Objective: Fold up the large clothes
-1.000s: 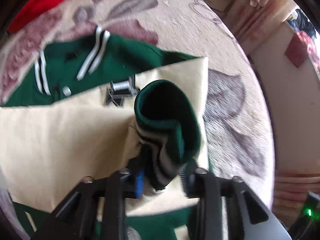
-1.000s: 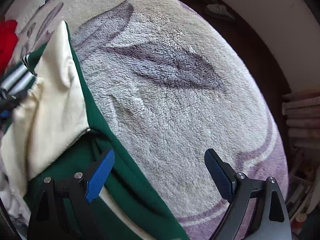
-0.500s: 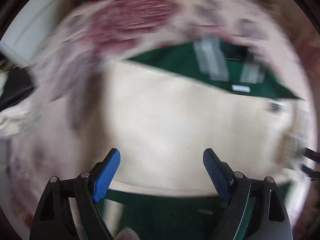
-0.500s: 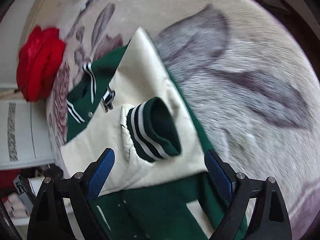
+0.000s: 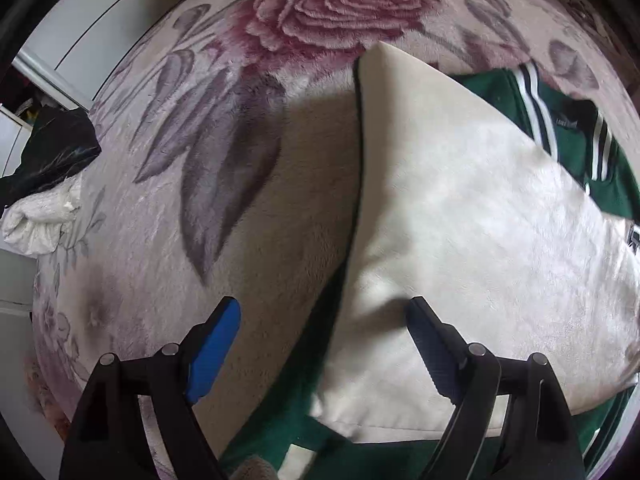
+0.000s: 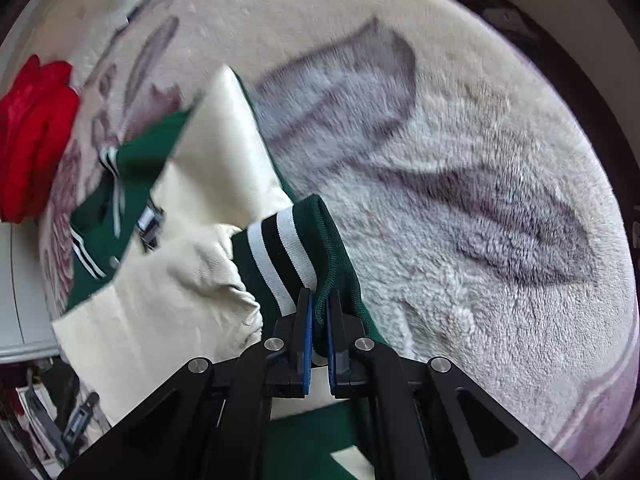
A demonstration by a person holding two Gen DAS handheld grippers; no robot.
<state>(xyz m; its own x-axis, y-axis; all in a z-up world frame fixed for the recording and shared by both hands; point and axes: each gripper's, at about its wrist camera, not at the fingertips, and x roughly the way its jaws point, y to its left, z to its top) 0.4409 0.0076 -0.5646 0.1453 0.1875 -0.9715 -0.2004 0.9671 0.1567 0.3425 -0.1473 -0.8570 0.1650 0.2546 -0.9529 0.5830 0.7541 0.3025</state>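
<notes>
Green-and-cream jacket, white-striped green cuff

Setting: a home, most likely a bedroom. Evidence: a plush fleece blanket printed with a large pink rose and grey leaves, spread as the work surface and filling most of both views; a green and cream varsity jacket laid out on it; a heap of red fabric at the blanket's edge; a white crumpled cloth and a dark garment lying beside it; white cabinet panels just past the blanket; a pale wall behind. Soft furnishings and loose clothing throughout; daylight falls across the blanket.
</notes>
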